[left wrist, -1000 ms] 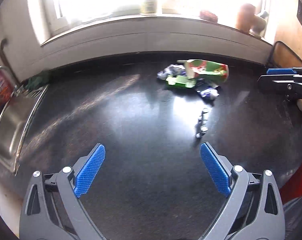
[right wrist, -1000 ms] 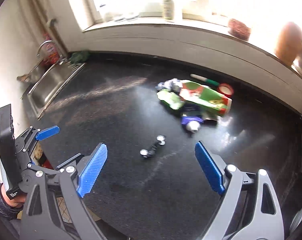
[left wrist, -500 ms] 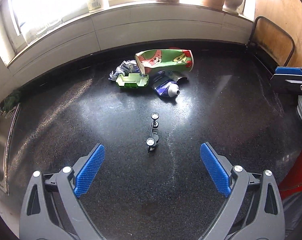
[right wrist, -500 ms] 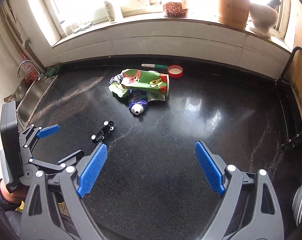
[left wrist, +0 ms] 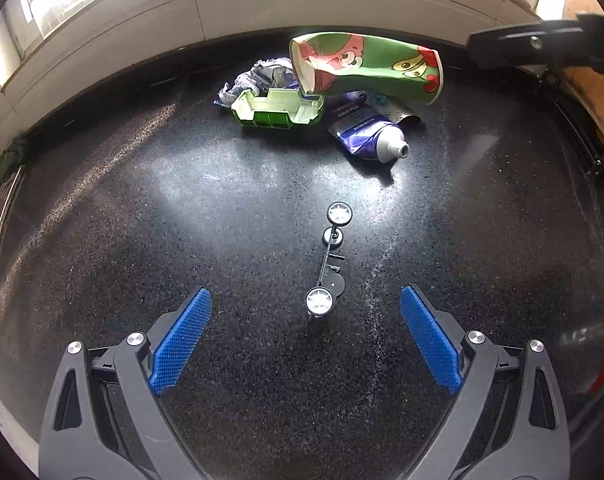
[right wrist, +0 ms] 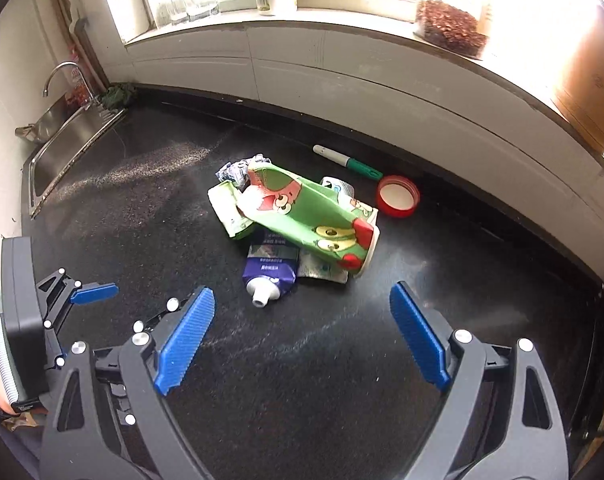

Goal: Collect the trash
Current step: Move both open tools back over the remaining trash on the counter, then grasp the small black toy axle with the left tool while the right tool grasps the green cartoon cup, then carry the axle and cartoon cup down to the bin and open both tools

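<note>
Black tabletop [right wrist: 442, 300]: trash pile [right wrist: 293, 220] mid-counter near the wall, marker [right wrist: 346, 162] and red lid [right wrist: 398, 196] behind it. Left gripper [left wrist: 306, 336] released over wheeled part [left wrist: 328, 264]; right gripper [right wrist: 302, 324] released, empty. Sink [right wrist: 61, 140] partly cut off.

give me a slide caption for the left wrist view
Open left hand-held gripper above a small black wheeled part on the dark counter, trash pile beyond.

Black speckled surface [right wrist: 342, 360] carries a crushed green paper cup [right wrist: 310, 216], purple tube [right wrist: 267, 270], green tray [left wrist: 279, 110], crumpled wrapper [left wrist: 257, 80], wheeled axle part [left wrist: 328, 264], marker [right wrist: 348, 162], red lid [right wrist: 398, 196].
</note>
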`<state>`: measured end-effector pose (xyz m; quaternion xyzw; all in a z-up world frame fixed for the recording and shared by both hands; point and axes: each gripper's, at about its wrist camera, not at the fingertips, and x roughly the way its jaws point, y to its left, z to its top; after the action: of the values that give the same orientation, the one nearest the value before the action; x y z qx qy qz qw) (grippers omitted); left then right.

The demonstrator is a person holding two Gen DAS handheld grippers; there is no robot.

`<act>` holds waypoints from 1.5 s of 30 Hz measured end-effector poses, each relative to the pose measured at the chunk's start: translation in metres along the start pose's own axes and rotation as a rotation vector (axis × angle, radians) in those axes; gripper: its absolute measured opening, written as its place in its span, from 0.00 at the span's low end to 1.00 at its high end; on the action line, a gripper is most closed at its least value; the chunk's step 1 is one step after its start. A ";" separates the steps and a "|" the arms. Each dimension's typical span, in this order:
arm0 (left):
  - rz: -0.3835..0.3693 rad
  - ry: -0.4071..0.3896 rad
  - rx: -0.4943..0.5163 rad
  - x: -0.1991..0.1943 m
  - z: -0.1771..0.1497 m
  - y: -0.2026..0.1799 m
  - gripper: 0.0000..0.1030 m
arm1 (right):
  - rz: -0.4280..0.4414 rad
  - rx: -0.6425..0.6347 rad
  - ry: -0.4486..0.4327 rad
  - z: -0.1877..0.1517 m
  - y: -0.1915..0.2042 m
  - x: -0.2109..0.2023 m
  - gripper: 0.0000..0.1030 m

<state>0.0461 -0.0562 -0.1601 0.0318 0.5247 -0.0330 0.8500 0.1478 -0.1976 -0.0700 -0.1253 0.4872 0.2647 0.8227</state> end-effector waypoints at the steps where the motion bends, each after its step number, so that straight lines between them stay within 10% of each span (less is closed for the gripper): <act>1: -0.001 0.006 -0.004 0.004 0.000 0.000 0.90 | -0.006 -0.023 0.010 0.007 -0.001 0.010 0.84; 14: 0.006 0.023 -0.002 0.033 0.014 -0.007 0.75 | -0.019 -0.250 0.089 0.048 -0.001 0.096 0.73; 19: -0.008 0.011 0.037 0.031 0.020 -0.017 0.33 | 0.034 -0.218 0.102 0.048 -0.002 0.090 0.08; 22: -0.039 0.032 0.013 0.028 0.023 -0.016 0.15 | 0.063 -0.137 0.106 0.042 -0.006 0.080 0.09; 45: -0.009 -0.054 -0.042 -0.054 -0.012 -0.008 0.14 | 0.099 0.160 0.024 -0.109 0.036 -0.068 0.08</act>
<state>0.0105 -0.0620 -0.1169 0.0106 0.5021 -0.0268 0.8643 0.0211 -0.2396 -0.0630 -0.0383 0.5221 0.2638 0.8102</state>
